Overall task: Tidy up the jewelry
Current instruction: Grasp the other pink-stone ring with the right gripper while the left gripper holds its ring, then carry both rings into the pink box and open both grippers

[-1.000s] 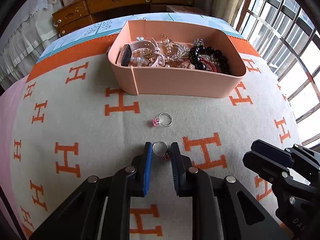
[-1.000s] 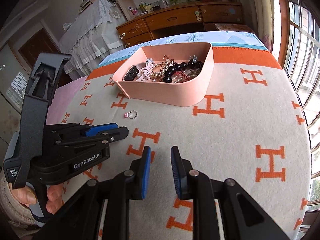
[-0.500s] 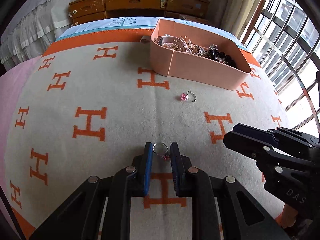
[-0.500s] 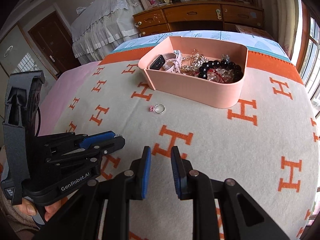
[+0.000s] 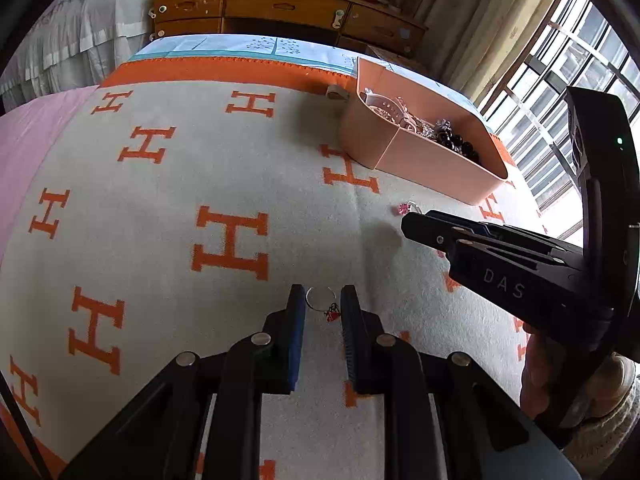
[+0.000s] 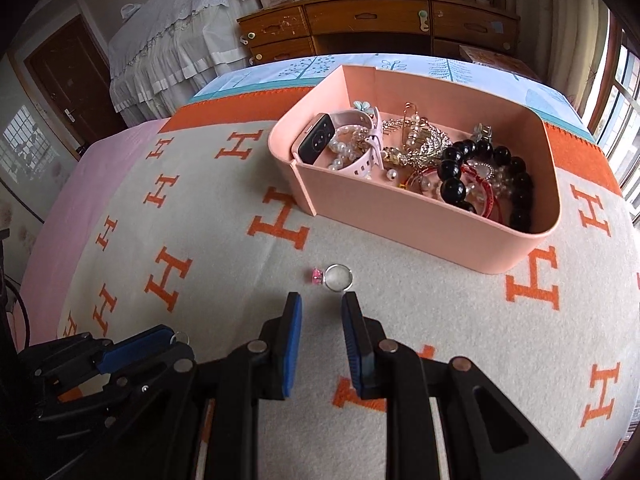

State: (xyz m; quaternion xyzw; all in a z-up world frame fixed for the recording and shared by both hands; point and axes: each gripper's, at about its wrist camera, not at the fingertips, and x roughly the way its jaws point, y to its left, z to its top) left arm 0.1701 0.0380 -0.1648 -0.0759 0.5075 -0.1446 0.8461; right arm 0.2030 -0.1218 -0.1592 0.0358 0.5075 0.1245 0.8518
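My left gripper (image 5: 322,300) is shut on a silver ring with a red stone (image 5: 325,303), held above the blanket; it also shows at the lower left of the right wrist view (image 6: 172,342). A second silver ring with a pink stone (image 6: 335,277) lies on the blanket just ahead of my right gripper (image 6: 321,304), which is open and empty. That ring shows partly behind the right gripper in the left wrist view (image 5: 406,208). A pink box (image 6: 400,216) holds a watch, pearls, black beads and other jewelry.
The bed is covered by a cream blanket with orange H marks (image 6: 200,240). A wooden dresser (image 6: 372,24) stands beyond the bed. Windows (image 5: 560,100) are on the right. A small roll (image 5: 335,91) lies left of the box.
The left gripper has carried the red-stone ring leftward and back from the box. The right gripper has moved forward toward the pink-stone ring, which now lies just before its fingertips.
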